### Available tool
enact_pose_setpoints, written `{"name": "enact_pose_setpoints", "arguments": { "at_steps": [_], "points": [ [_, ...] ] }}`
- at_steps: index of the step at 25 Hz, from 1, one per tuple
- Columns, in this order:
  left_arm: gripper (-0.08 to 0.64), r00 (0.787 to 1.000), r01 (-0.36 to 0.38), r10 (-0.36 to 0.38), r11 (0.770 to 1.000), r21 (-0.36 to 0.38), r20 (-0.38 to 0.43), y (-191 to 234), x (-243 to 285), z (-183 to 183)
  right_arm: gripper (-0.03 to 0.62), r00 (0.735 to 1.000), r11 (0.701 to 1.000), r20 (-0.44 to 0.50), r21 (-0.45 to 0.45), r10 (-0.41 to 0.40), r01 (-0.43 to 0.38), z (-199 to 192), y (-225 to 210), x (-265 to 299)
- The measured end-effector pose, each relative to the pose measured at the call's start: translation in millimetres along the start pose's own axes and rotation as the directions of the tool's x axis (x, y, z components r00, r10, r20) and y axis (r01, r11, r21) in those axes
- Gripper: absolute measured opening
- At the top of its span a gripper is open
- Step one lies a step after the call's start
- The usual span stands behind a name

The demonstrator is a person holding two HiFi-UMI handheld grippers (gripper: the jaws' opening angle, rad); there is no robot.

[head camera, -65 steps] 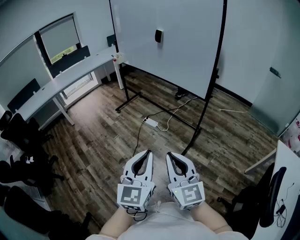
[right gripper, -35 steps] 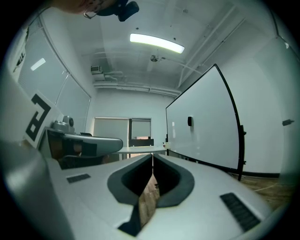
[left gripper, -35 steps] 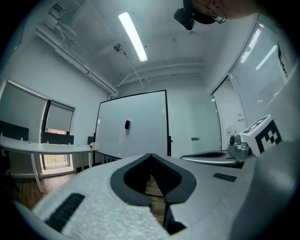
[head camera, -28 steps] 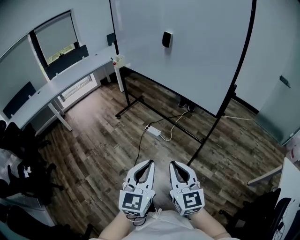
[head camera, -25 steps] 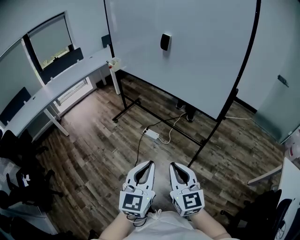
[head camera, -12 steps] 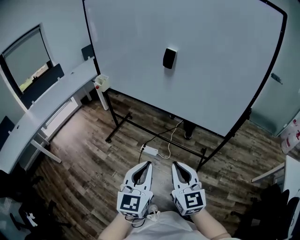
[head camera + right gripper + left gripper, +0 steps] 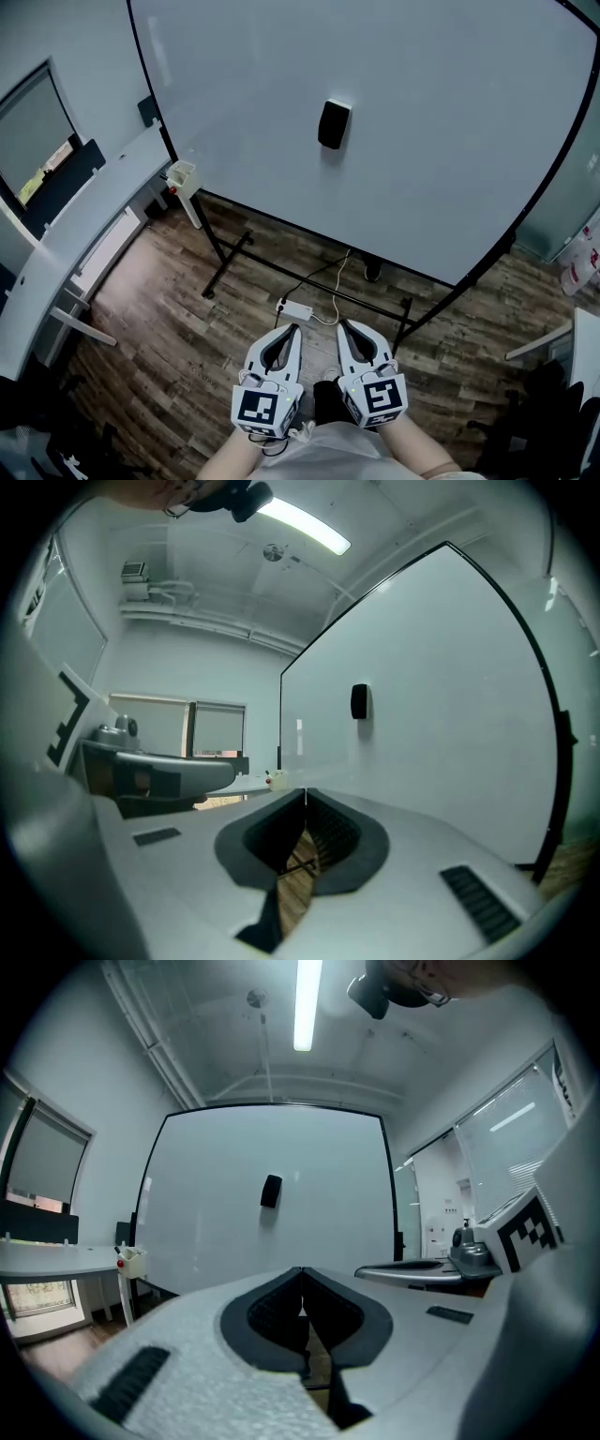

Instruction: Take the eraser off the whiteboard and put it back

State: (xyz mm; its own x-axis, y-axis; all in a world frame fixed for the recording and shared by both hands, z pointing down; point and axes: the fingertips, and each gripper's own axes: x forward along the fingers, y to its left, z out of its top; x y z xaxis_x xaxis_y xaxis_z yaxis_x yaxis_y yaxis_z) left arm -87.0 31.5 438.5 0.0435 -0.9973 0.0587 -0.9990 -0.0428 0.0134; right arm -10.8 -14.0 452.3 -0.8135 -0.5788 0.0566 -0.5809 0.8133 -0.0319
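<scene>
Head view puts the black eraser (image 7: 333,124) on the face of the whiteboard (image 7: 450,159), stuck upright near the board's upper middle, touched by neither gripper. In the left gripper view the eraser (image 7: 271,1191) shows above and a little left of that gripper's tips. In the right gripper view it (image 7: 359,701) sits above and right of the tips. The board's face around the eraser is bare.

The whiteboard stands on a black frame (image 7: 223,260) with feet on the wood-plank floor (image 7: 178,356). A white power strip (image 7: 294,308) lies on the floor just in front of the frame's low bar, with a cable running from it back under the board.

The left gripper (image 7: 292,328) and the right gripper (image 7: 345,325) are held side by side at the bottom of the head view, near each other but apart, both pointing toward the board and well short of it. The left gripper (image 7: 302,1271) has its jaws brought fully together with nothing between them. The right gripper (image 7: 305,794) is likewise closed at the tips and empty.

At the left a long pale desk (image 7: 75,248) runs along the wall under a window (image 7: 33,141). A small white holder (image 7: 181,175) stands at its end, just beside the board's left post.
</scene>
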Motion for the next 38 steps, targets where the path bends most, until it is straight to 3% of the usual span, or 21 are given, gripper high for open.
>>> {"name": "enact_pose_setpoints", "arguments": {
  "at_steps": [9, 18, 22, 34, 35, 37, 38],
  "points": [
    [0.017, 0.998, 0.029, -0.032, 0.999, 0.039, 0.062, 42.5, 114.0, 29.2, 0.026, 0.997, 0.999, 0.075, -0.019, -0.033, 0.035, 33.7, -74.0, 89.7],
    [0.017, 0.992, 0.084, -0.090, 0.994, 0.069, 0.091, 54.4, 205.0, 52.7, 0.026, 0.990, 0.994, 0.104, -0.052, -0.095, 0.101, 61.3, -144.0, 143.0],
    [0.017, 0.985, 0.106, -0.121, 0.987, 0.122, 0.125, 57.6, 226.4, 72.2, 0.026, 0.985, 0.989, 0.113, -0.050, -0.130, 0.137, 67.4, -155.0, 151.9],
    [0.019, 0.962, 0.187, -0.203, 0.977, 0.098, 0.182, 83.1, 269.3, 129.1, 0.026, 0.942, 0.944, 0.112, -0.062, -0.315, 0.324, 97.2, -167.6, 167.5],
    [0.033, 0.960, 0.195, -0.211, 0.976, 0.100, 0.185, 86.0, 272.8, 132.7, 0.027, 0.937, 0.938, 0.108, -0.060, -0.333, 0.340, 101.1, -167.7, 169.4],
    [0.162, 0.951, 0.226, -0.245, 0.967, 0.118, 0.191, 86.7, 279.2, 138.9, 0.026, 0.926, 0.928, 0.104, -0.052, -0.363, 0.369, 104.5, -168.6, 171.7],
    [0.180, 0.947, 0.237, -0.258, 0.964, 0.124, 0.194, 86.1, 281.7, 143.6, 0.027, 0.922, 0.924, 0.101, -0.049, -0.374, 0.380, 104.1, -168.8, 172.6]
  ]
}}
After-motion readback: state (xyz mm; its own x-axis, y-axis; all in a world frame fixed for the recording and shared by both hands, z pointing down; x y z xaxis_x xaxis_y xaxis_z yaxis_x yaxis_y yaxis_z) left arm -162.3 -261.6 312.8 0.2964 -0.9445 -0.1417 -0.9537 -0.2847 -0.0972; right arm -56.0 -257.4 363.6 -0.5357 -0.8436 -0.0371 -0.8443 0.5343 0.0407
